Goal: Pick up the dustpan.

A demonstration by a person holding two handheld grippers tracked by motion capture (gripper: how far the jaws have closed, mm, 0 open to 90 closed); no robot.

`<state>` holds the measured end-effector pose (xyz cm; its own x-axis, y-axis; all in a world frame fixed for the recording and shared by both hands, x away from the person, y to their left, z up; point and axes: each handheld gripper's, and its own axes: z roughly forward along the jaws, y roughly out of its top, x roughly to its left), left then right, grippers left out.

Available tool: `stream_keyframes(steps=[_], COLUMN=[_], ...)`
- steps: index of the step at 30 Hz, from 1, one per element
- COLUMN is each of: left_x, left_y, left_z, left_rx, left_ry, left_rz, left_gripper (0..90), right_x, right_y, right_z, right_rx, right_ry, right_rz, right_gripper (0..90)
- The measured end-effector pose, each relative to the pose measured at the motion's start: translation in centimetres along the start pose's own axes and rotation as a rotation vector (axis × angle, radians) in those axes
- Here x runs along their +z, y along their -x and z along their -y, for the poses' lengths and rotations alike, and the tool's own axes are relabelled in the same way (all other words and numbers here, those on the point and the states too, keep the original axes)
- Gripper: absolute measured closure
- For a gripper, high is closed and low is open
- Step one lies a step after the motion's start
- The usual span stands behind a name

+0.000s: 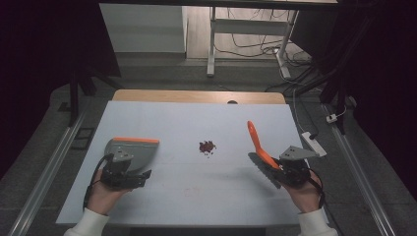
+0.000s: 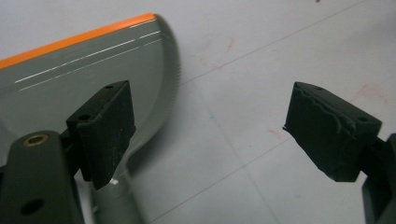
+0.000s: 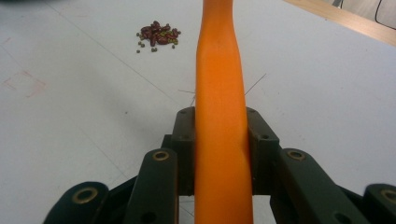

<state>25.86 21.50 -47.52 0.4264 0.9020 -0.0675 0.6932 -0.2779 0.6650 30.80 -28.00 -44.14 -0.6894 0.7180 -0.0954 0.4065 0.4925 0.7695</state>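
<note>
The beans (image 1: 207, 146) lie at ten o'clock from the right gripper (image 1: 279, 169), which pinches the brush (image 1: 259, 144); the left gripper (image 1: 129, 174) gapes by the dustpan (image 1: 137, 149).

Grey floor (image 1: 162, 73) with cables (image 1: 255, 46) at upper right; white desk legs (image 1: 212, 44) top centre; dark sides.
</note>
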Motion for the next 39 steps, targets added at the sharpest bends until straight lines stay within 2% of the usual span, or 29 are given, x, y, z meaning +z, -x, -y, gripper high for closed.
stream_keyframes(steps=[1,6,9,13,15,19,23,26,31,35,39], left_x=[0.0,-0.2,-1.0,-1.5,-1.6,-1.3,-0.6,-0.1,0.9,1.5,1.9], left_y=[-0.4,-0.8,-2.0,-2.8,-3.5,-4.1,-4.4,-4.5,-4.6,-4.8,-5.0], left_z=[0.1,0.1,0.5,0.8,1.3,2.1,2.6,2.7,2.9,3.2,3.2], left_rx=[-0.027,-0.028,-0.063,-0.088,-0.121,-0.157,-0.179,-0.191,-0.220,-0.254,-0.273], left_ry=[-0.002,-0.015,-0.014,-0.049,-0.069,-0.116,-0.161,-0.180,-0.202,-0.214,-0.206], left_rz=[-0.017,-0.041,-0.063,-0.064,-0.073,-0.094,-0.096,-0.101,-0.087,-0.050,-0.052], left_gripper=[17.7,18.1,18.0,16.8,16.8,16.8,14.7,13.6,13.7,15.1,20.5], right_x=[-0.1,0.0,-0.1,-0.1,-0.1,0.1,0.1,0.1,0.2,0.2,0.1], right_y=[0.0,0.1,0.1,0.0,0.0,0.0,0.0,0.0,-0.2,-0.1,-0.1], right_z=[-0.1,-0.1,0.0,0.0,0.0,0.1,0.1,0.1,0.0,0.1,0.1], right_rx=[-0.001,0.003,-0.002,-0.007,-0.008,-0.008,-0.005,0.004,0.002,0.005,0.007], right_ry=[0.001,0.003,0.000,0.007,0.004,-0.006,-0.006,0.001,0.000,0.001,-0.001], right_rz=[0.004,0.013,0.015,0.011,0.011,0.016,0.014,-0.010,-0.012,-0.011,-0.008], right_gripper=[69.9,69.9,69.9,69.9,69.9,69.8,69.9,69.9,69.9,69.9,69.9])
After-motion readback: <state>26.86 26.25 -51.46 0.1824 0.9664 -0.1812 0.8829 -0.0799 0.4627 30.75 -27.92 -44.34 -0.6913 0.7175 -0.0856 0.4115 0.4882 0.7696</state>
